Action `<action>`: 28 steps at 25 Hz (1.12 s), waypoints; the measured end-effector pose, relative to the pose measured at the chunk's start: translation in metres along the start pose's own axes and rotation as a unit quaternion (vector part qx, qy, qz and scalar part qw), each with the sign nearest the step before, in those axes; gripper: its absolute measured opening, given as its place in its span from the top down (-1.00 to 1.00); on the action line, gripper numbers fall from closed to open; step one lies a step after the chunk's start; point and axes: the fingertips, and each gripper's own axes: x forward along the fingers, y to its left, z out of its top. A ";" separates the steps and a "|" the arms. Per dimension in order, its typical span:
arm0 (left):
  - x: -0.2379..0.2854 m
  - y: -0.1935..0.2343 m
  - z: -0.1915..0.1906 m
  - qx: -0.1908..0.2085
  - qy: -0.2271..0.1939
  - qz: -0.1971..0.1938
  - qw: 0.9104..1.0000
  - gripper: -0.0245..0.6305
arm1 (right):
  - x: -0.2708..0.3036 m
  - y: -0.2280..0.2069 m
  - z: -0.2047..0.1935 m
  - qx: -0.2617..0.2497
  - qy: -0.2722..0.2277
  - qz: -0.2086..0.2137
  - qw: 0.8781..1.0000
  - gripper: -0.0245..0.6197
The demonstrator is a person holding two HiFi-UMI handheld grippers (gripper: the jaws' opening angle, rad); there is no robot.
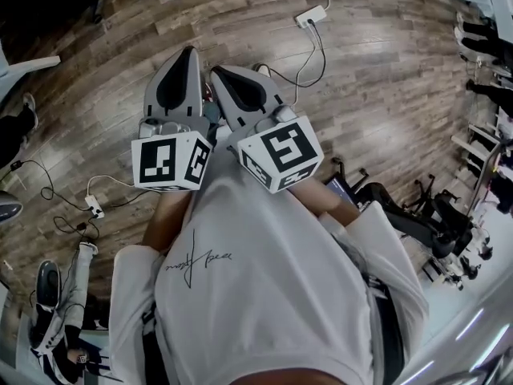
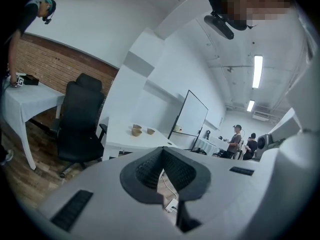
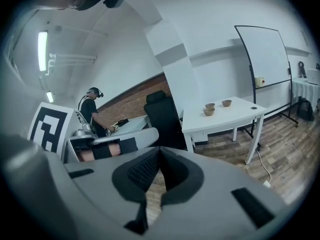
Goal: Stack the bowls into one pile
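Observation:
Three small tan bowls stand apart on a distant white table (image 2: 125, 143): one bowl (image 2: 136, 132) in front, one (image 2: 136, 126) behind it, one (image 2: 150, 131) to the right. The right gripper view shows the same bowls (image 3: 208, 112) (image 3: 210, 105) (image 3: 226, 102) on the table (image 3: 235, 116). Both grippers are held close to my chest, side by side over the wooden floor. My left gripper (image 1: 189, 52) (image 2: 162, 150) is shut with nothing between its pads. My right gripper (image 1: 216, 71) (image 3: 159, 150) is also shut and holds nothing. Both are far from the bowls.
A black office chair (image 2: 80, 119) (image 3: 162, 115) stands left of the bowl table, a whiteboard (image 2: 192, 115) (image 3: 262, 54) behind it. A power strip (image 1: 311, 16) and cables lie on the floor. People (image 2: 234, 140) stand in the background; a person (image 3: 92, 109) works at another table.

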 end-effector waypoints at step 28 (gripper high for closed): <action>0.128 -0.155 -0.025 0.009 -0.030 0.118 0.993 0.91 | -0.071 -0.204 0.035 -0.052 0.012 0.131 0.990 0.91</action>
